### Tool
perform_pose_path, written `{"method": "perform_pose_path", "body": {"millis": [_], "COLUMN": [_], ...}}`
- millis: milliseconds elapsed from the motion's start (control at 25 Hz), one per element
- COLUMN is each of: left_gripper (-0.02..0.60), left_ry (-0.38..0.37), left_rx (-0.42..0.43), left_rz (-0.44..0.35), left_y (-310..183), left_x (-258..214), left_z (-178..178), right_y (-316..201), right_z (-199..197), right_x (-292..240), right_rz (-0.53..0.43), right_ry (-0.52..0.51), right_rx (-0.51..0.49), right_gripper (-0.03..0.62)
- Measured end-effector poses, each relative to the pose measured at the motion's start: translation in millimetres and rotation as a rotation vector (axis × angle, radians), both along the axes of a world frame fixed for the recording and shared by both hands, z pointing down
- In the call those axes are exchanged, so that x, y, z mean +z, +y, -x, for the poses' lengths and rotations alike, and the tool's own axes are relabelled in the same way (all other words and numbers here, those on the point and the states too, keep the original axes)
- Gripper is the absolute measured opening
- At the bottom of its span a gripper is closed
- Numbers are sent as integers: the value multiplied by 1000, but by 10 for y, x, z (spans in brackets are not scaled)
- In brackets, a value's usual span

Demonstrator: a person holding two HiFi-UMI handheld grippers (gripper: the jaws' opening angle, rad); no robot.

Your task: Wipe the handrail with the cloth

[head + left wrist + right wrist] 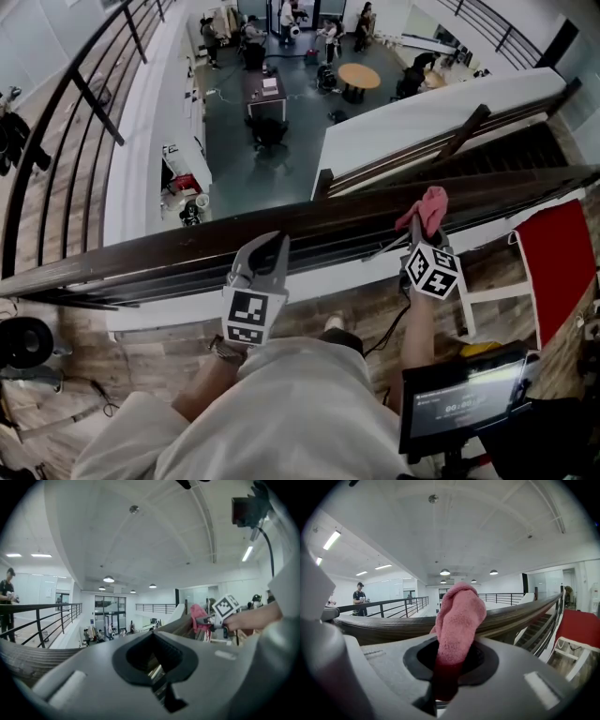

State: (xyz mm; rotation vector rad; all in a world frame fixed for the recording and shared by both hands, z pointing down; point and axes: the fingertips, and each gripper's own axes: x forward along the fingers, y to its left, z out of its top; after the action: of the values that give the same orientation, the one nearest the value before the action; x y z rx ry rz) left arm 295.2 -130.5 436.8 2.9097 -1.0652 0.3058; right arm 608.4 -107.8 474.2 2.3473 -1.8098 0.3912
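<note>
A dark wooden handrail (141,258) crosses the head view from lower left to upper right, above an open atrium. A pink cloth (428,208) is bunched on top of the rail at the right, and my right gripper (424,234) is shut on it. In the right gripper view the cloth (459,616) stands up out of the jaws against the handrail (389,627). My left gripper (272,247) rests at the rail's near side, left of the cloth, jaws shut and holding nothing. The left gripper view shows the cloth (198,615) and right gripper (211,619) off to its right.
A red panel on a white frame (558,262) stands at the right behind the rail. A dark screen (464,398) sits at lower right. A black metal railing (84,103) curves at left. Far below are a staircase (487,155), a round table (359,77) and several people.
</note>
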Motion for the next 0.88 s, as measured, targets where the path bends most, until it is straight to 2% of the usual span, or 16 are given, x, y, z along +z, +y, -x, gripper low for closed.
{"method": "perform_pose_path", "body": {"millis": [160,560,880], "left_gripper": [8,8,8], "left_ry": [-1,-17,-23], "left_rx": [-14,-58,-74], "left_rz": [-22,-9,-17], "left_y": [-2,-18,-62], "left_x": [-15,56,27], "left_z": [121,495,610], "right_y": [-9,5,-28], "right_z": [47,228,374], "right_x": [-7,-10,-20], "right_rz": [14,-9,-7], "right_ry": [15,14,28], "right_rx": [9,39,24], "right_gripper": [66,63,63]}}
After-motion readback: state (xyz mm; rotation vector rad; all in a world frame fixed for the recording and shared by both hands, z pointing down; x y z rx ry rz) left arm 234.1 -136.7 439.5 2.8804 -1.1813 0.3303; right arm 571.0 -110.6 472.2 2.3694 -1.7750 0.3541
